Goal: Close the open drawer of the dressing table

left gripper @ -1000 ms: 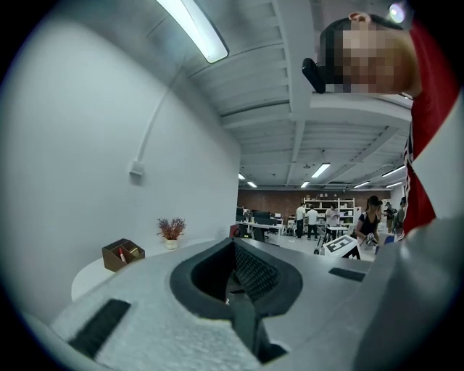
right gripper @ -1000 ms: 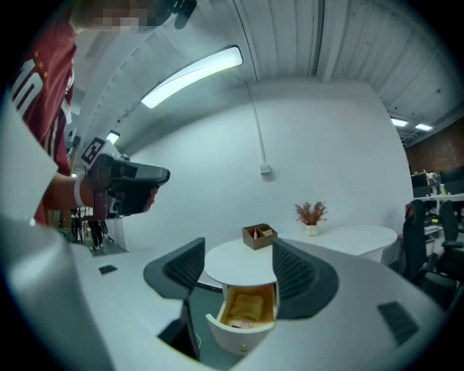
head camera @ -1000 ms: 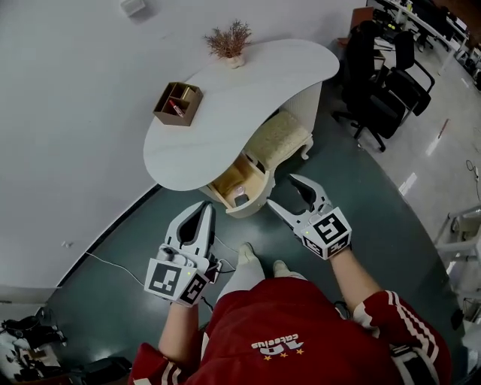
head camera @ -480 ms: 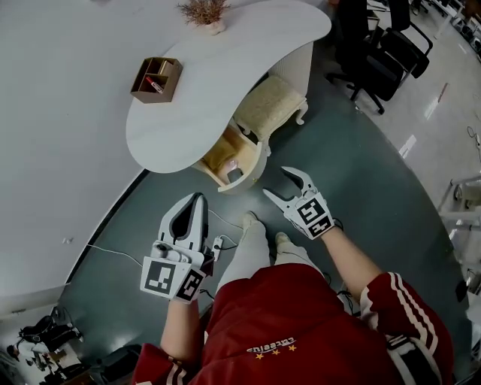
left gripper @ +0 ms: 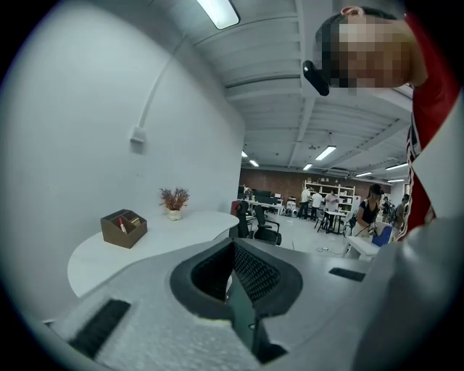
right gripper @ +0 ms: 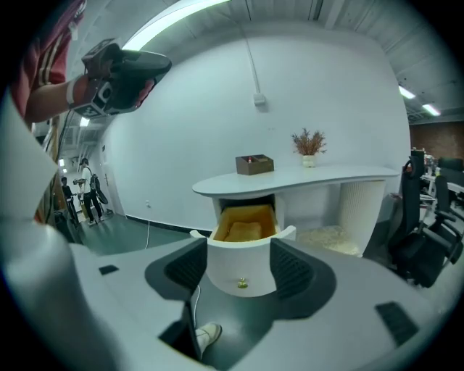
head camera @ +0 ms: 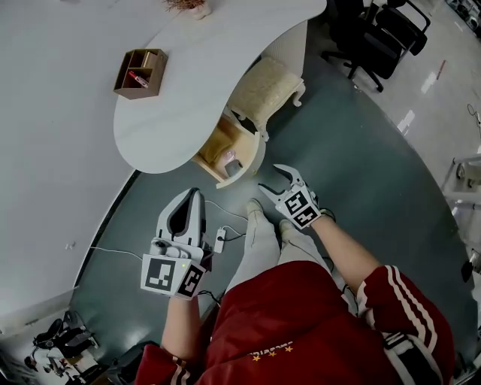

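Observation:
The white dressing table (head camera: 188, 105) has its drawer (head camera: 228, 156) pulled out, tan inside. In the right gripper view the drawer front (right gripper: 243, 253) with a small gold knob (right gripper: 242, 283) shows in the gap between the jaws, a short way ahead of the tips. My right gripper (head camera: 270, 178) (right gripper: 239, 255) is open with its jaws closing slightly, and nothing is between them. It hangs just right of the drawer, apart from it. My left gripper (head camera: 190, 197) (left gripper: 233, 250) is shut and empty, lower left of the drawer, pointing toward the table.
A brown organizer box (head camera: 137, 71) and a dried plant (head camera: 184, 6) stand on the tabletop. A cream stool (head camera: 264, 83) is tucked under the table's right end. Office chairs (head camera: 376, 30) stand far right. A power strip with cable (head camera: 219, 239) and the person's shoes (head camera: 255, 207) are on the floor.
Both grippers have sunk, the right one much more. The right gripper now sits closer to the drawer front. The left stays shut.

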